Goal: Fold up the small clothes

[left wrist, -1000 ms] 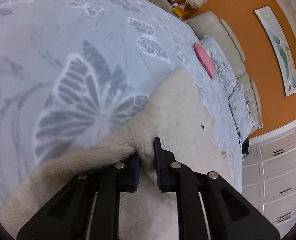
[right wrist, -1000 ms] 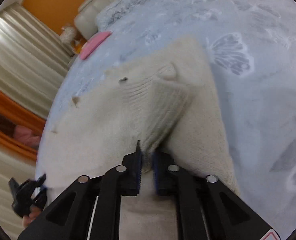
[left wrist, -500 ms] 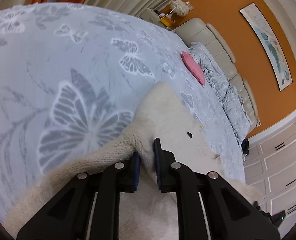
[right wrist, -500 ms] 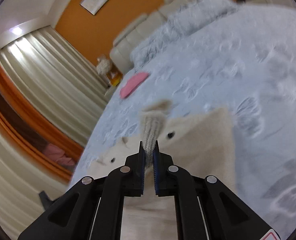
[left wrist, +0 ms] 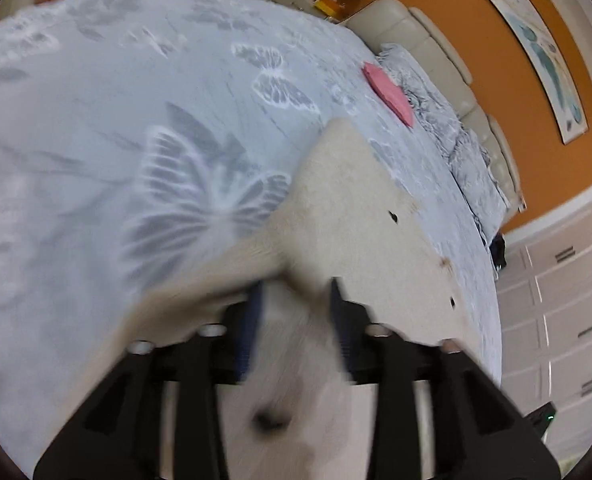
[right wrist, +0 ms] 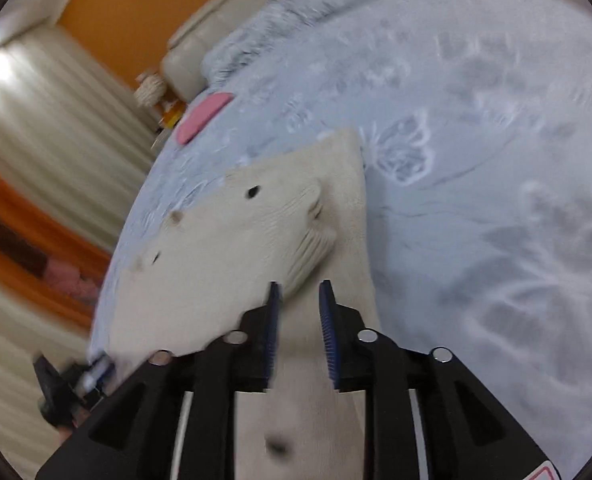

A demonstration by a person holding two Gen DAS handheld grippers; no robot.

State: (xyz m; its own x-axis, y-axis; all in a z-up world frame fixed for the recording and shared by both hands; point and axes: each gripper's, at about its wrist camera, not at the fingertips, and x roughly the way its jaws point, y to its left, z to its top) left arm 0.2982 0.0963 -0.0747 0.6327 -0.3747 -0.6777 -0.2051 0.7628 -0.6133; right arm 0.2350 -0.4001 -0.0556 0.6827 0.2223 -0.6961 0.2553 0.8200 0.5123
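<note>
A cream knit garment [left wrist: 360, 232] lies spread on the pale blue butterfly bedspread [left wrist: 96, 160]; it has small dark marks near its far edge. My left gripper [left wrist: 296, 290] hovers over its near part, jaws opening, with a soft ridge of the knit between the blue pads but not pressed. In the right wrist view the same garment [right wrist: 224, 256] lies flat. My right gripper [right wrist: 299, 287] stands just above it with its jaws opening. A ribbed fold [right wrist: 312, 240] rests just beyond the fingertips, free of the pads.
A pink folded item [left wrist: 388, 92] lies near the grey pillows [left wrist: 468, 152] and cream headboard [left wrist: 436, 56]. White wardrobe doors [left wrist: 568, 320] stand at the right. Curtains [right wrist: 48, 112] hang past the bed's left edge. The left gripper [right wrist: 68, 380] shows at the lower left of the right wrist view.
Both grippers have let go of the pinched cream knit and their jaws have spread. The ribbed fold that the right gripper held up has dropped onto the garment.
</note>
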